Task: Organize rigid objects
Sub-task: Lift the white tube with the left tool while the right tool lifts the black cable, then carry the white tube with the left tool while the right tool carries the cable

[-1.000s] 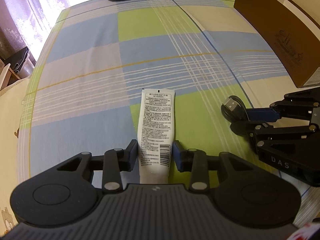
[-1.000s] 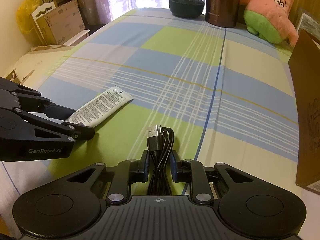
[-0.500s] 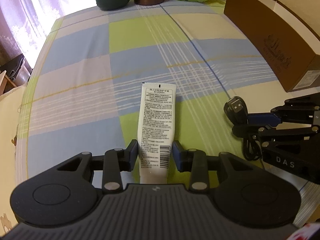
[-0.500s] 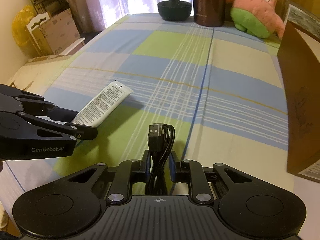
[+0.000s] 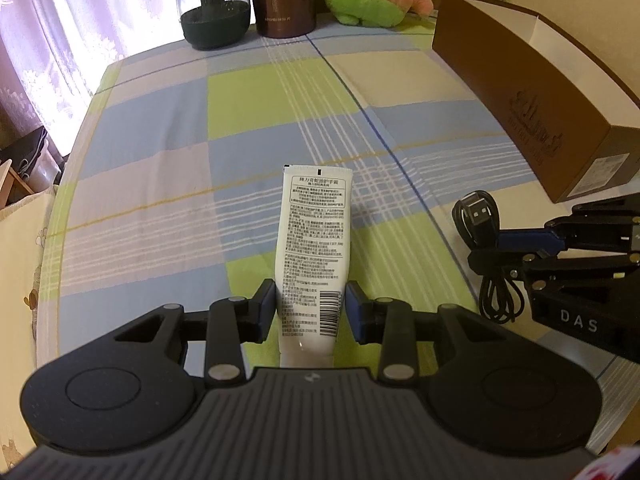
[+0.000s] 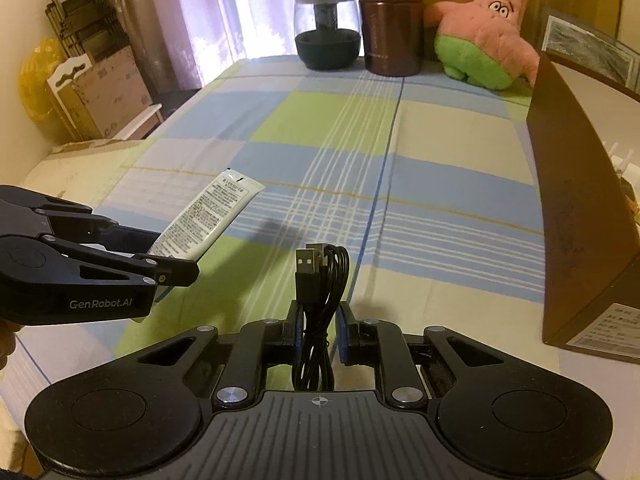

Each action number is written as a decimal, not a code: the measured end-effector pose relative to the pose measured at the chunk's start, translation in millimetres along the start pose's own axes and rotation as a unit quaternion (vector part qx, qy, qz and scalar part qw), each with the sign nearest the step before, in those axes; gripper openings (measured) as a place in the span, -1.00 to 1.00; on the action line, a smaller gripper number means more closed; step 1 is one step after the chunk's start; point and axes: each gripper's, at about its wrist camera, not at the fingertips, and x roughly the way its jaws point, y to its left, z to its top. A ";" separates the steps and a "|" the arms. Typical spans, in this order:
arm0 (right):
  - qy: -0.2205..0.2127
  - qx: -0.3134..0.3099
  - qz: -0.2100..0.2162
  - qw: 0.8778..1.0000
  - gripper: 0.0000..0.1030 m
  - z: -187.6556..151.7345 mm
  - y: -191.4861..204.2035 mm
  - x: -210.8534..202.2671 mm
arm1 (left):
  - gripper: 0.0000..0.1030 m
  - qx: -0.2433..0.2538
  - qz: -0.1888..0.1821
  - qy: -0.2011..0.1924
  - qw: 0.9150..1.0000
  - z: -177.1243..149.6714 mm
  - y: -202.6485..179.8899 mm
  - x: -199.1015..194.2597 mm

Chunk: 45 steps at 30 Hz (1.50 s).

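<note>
White plastic tube with black print [image 5: 314, 256] sits clamped at its cap end in our left gripper [image 5: 311, 312], lifted above the checked blue, green and cream surface [image 5: 256, 128]. Our right gripper [image 6: 318, 330] is closed tight on a coiled black USB cable [image 6: 320, 280]. An open brown cardboard box [image 5: 532, 108] stands near on the right.

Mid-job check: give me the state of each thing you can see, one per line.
Left gripper: shut on tube.
Right gripper: shut on cable.
Tube: held, lifted off the cloth.
Cable: coiled, held.
Box: open-topped, on the bed.
Plush: upright at the back.
</note>
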 end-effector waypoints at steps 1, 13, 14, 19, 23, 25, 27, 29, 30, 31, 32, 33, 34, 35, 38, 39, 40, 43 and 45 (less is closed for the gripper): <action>-0.001 0.000 0.000 1.000 -0.75 0.6 -0.6 -1.2 | -0.38 0.000 0.000 -0.001 1.000 1.0 -1.0 -1.3; -0.026 0.013 -0.002 1.000 -0.75 4.9 -9.6 -25.7 | -0.38 0.013 -0.008 -0.028 0.999 15.9 -15.6 -21.4; -0.029 0.015 -0.003 0.999 -0.75 5.0 -10.5 -29.0 | -0.38 0.016 -0.010 -0.032 0.999 18.4 -18.3 -24.0; -0.049 0.026 -0.008 0.998 -0.75 9.9 -18.7 -48.6 | -0.38 0.030 -0.023 -0.052 0.998 31.6 -33.6 -35.3; -0.065 0.037 -0.015 0.997 -0.75 11.7 -27.9 -66.2 | -0.38 0.038 -0.040 -0.066 0.996 44.8 -47.7 -43.5; -0.073 0.043 -0.019 0.996 -0.75 13.3 -34.4 -75.0 | -0.38 0.045 -0.049 -0.073 0.995 52.0 -56.6 -47.6; -0.081 0.051 -0.025 0.995 -0.75 15.1 -42.2 -83.7 | -0.38 0.055 -0.055 -0.082 0.994 58.9 -66.8 -50.9; -0.089 0.058 -0.032 0.994 -0.75 16.0 -51.1 -93.2 | -0.38 0.063 -0.062 -0.089 0.992 66.0 -78.1 -53.3; -0.092 0.061 -0.035 0.993 -0.75 16.3 -55.8 -97.8 | -0.38 0.067 -0.066 -0.092 0.991 70.0 -84.0 -54.2; -0.097 0.065 -0.040 0.992 -0.75 17.0 -60.8 -102.8 | -0.38 0.071 -0.069 -0.095 0.991 74.1 -89.6 -54.3; -0.100 0.068 -0.044 0.992 -0.75 18.4 -66.1 -107.3 | -0.38 0.075 -0.072 -0.098 0.990 78.2 -95.4 -55.4; -0.103 0.072 -0.049 0.991 -0.75 19.4 -70.9 -111.3 | -0.38 0.080 -0.076 -0.100 0.989 83.2 -102.2 -55.8; -0.106 0.075 -0.053 0.990 -0.75 20.6 -75.9 -114.6 | -0.38 0.083 -0.080 -0.102 0.988 87.2 -106.7 -56.1; -0.110 0.079 -0.057 0.989 -0.75 21.5 -82.0 -119.1 | -0.38 0.088 -0.083 -0.105 0.987 92.2 -113.9 -56.6; -0.120 0.087 -0.069 0.986 -0.75 24.4 -98.1 -130.4 | -0.38 0.101 -0.095 -0.115 0.984 103.7 -133.7 -59.2; -0.125 0.090 -0.075 0.985 -0.75 25.8 -104.8 -134.8 | -0.38 0.105 -0.099 -0.117 0.983 107.6 -139.4 -59.5; -0.128 0.091 -0.078 0.984 -0.75 26.8 -109.5 -137.9 | -0.38 0.108 -0.103 -0.119 0.982 112.1 -145.6 -59.8; -0.136 0.098 -0.091 0.982 -0.75 30.6 -127.7 -147.7 | -0.38 0.117 -0.115 -0.129 0.978 124.3 -164.2 -60.5; -0.141 0.102 -0.101 0.980 -0.75 33.3 -140.4 -153.3 | -0.38 0.123 -0.123 -0.135 0.976 133.4 -177.6 -60.1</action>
